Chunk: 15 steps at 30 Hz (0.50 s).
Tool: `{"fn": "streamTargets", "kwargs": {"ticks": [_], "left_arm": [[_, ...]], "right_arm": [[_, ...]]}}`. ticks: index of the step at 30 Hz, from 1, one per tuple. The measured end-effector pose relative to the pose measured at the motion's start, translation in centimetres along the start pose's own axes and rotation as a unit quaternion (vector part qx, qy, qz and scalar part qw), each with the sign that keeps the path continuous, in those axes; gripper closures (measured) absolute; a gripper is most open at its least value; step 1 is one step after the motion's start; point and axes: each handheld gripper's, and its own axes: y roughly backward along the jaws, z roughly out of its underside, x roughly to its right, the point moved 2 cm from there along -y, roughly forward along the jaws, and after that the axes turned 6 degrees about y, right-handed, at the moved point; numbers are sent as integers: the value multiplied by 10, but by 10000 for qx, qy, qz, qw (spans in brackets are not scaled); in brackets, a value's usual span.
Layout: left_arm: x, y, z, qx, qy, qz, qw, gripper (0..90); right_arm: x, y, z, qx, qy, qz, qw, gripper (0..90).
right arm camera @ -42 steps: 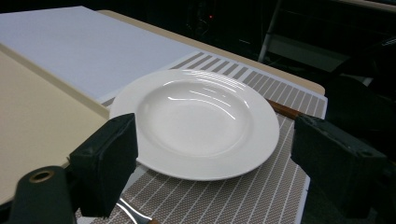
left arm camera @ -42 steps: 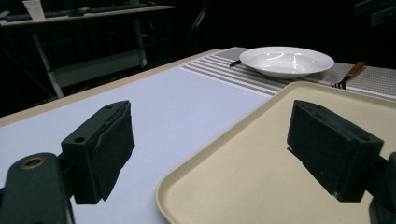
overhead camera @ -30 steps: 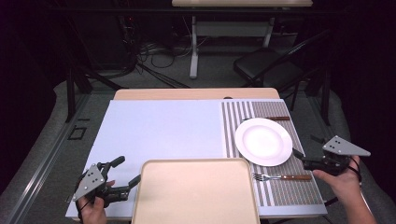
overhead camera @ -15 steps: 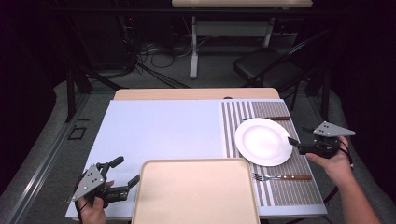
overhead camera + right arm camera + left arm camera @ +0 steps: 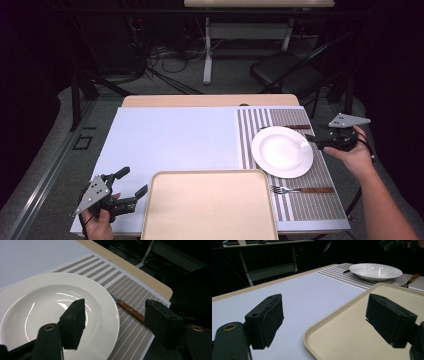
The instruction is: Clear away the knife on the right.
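Observation:
A white plate lies on the striped placemat at the table's right. My right gripper is at the plate's right rim, open. In the right gripper view one jaw hangs over the plate and the other beyond its rim, above the placemat; nothing is held in the right gripper. A beige tray sits at the front middle. My left gripper rests open at the tray's left edge, and its view shows the left gripper straddling the tray's corner.
A fork with a wooden handle lies on the placement mat in front of the plate. A knife lies behind the plate, partly hidden by its rim. A pale blue mat covers the table's left. A chair stands beyond the table.
My right gripper has moved forward from beside the fork to the plate's right rim. The left gripper has stayed where it was.

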Motion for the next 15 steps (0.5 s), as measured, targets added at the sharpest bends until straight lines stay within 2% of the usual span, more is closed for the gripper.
{"fn": "streamTargets", "kwargs": {"ticks": [1, 7, 10, 15], "left_arm": [[0, 0, 0, -1, 12, -40, 10000, 148], [-2, 0, 2, -34, 10, -106, 9999, 148], [-4, 1, 3, 48, 58, -156, 9998, 148], [-5, 0, 2, 35, 67, -333, 9994, 148]], "right_arm": [[5, -4, -4, -69, -7, -23, 10000, 322], [12, -15, -14, -139, 58, -97, 9998, 327], [18, -23, -21, -203, 108, -130, 9997, 330], [22, -30, -27, -210, 180, -258, 9993, 367]]}}
